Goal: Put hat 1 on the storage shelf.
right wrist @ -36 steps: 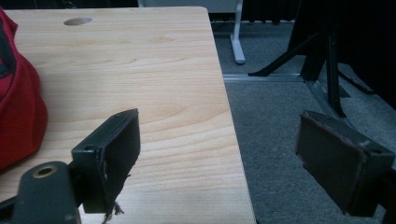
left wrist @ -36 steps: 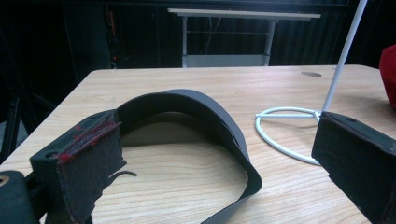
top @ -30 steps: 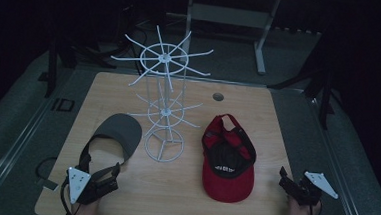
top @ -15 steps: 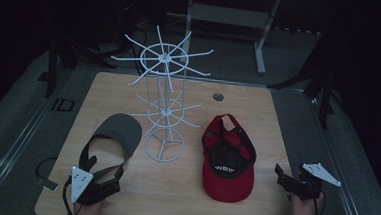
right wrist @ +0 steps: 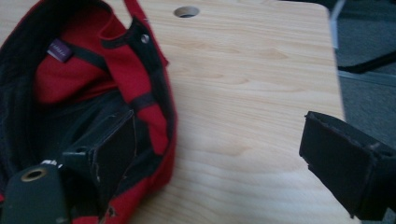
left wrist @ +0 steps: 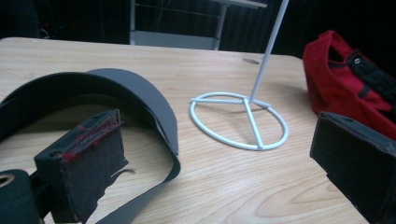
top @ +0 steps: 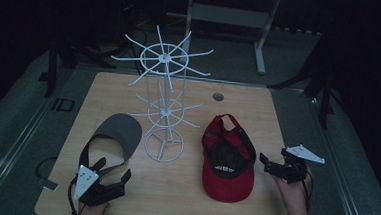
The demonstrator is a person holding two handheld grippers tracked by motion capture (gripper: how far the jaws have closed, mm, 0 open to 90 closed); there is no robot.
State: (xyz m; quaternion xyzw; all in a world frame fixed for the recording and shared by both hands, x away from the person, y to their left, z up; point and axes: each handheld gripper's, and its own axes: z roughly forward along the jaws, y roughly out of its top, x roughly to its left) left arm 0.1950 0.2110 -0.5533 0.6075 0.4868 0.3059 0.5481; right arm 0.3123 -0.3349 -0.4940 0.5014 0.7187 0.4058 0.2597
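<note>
Your table (top: 278, 118) is pale wood with visible grain. On it stand a white wire rack (top: 162, 106), a dark grey visor (top: 119, 133) with a black strap, and a red cap (top: 228, 160) lined in black, with a small purple label inside.

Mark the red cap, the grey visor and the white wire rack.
red cap (top: 228, 177): high view, on its brim.
grey visor (top: 122, 132): high view, on its peak.
white wire rack (top: 164, 145): high view, on its base ring.
</note>
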